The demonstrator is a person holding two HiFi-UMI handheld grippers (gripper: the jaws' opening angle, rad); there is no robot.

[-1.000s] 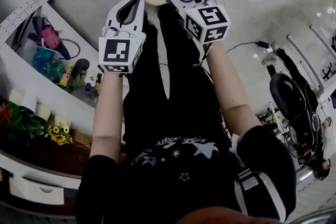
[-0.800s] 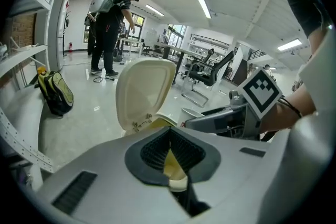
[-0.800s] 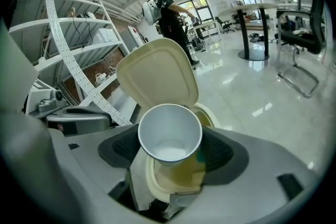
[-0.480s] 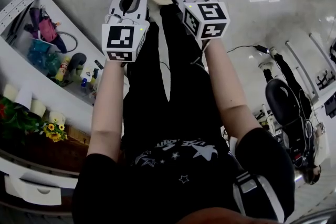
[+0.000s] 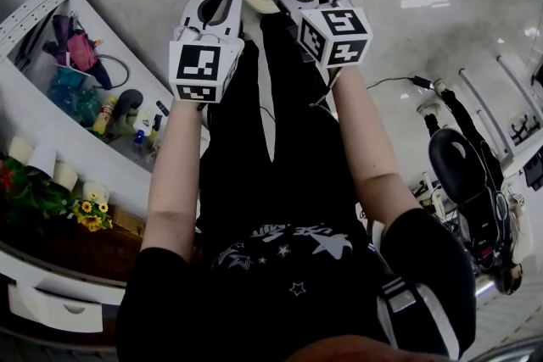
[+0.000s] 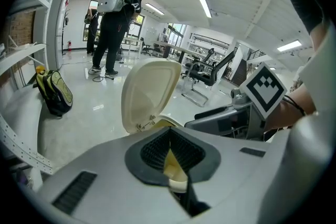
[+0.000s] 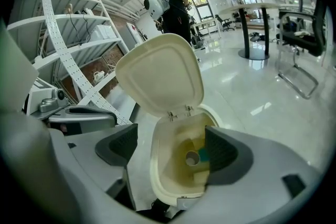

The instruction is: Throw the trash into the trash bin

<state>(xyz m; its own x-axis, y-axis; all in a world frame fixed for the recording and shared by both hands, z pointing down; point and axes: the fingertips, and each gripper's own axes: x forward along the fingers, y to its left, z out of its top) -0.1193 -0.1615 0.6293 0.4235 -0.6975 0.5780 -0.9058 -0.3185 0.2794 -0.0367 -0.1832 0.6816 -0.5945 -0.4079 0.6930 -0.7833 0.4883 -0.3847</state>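
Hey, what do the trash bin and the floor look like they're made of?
Trash bin: likely plastic, cream, smooth; its molded hinged lid has a soft sheen.
Floor: probably polished tile or stone, pale grey; it shows bright, mirror-like reflections.

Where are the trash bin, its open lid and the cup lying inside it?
trash bin (image 7: 153, 167): right gripper view, on its left rim.
lid (image 7: 160, 73): right gripper view, middle of its raised inner face.
cup (image 7: 192, 157): right gripper view, on its round mouth at the bin's bottom.
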